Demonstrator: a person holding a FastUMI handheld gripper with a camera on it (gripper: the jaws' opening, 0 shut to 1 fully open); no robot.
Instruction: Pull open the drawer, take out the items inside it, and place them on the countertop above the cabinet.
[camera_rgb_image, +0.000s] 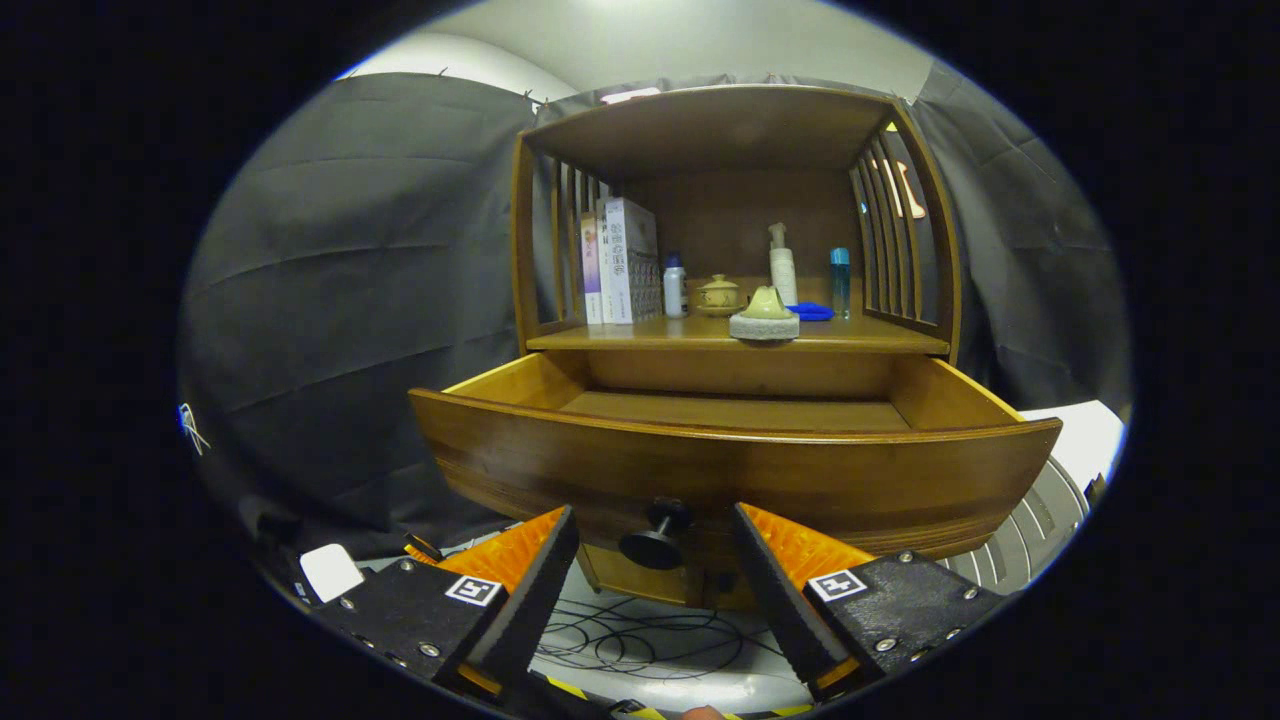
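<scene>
Drawer (735, 470) is pulled out of the wooden cabinet (735, 200), its curved front facing the gripper (655, 545). Gripper fingers stand apart – nothing clamped between them. The dark round drawer knob (655, 538) sits in the gap between the fingertips, touching neither as far as I can see. Only the far strip of the drawer floor shows over the front panel, bare wood; the near part is hidden, so can't tell if anything lies there.

Countertop (880, 340) above the drawer carries a row of things – upright books (622, 262) at the left, then a small white bottle (675, 288), a squat lidded pot (718, 295), a tall white pump bottle (782, 268), a blue flat item (812, 312) and a slim blue-capped bottle (840, 282) toward the right. At the front edge, a pale cone-shaped piece on a grey round base (765, 318), just ahead of the pump bottle.

Loose black cables (640, 640) lie on the light floor under the drawer, beyond the fingers. A white ribbed object (1040, 520) sits right of the cabinet, partly cut off – possibly a rack or fan guard
</scene>
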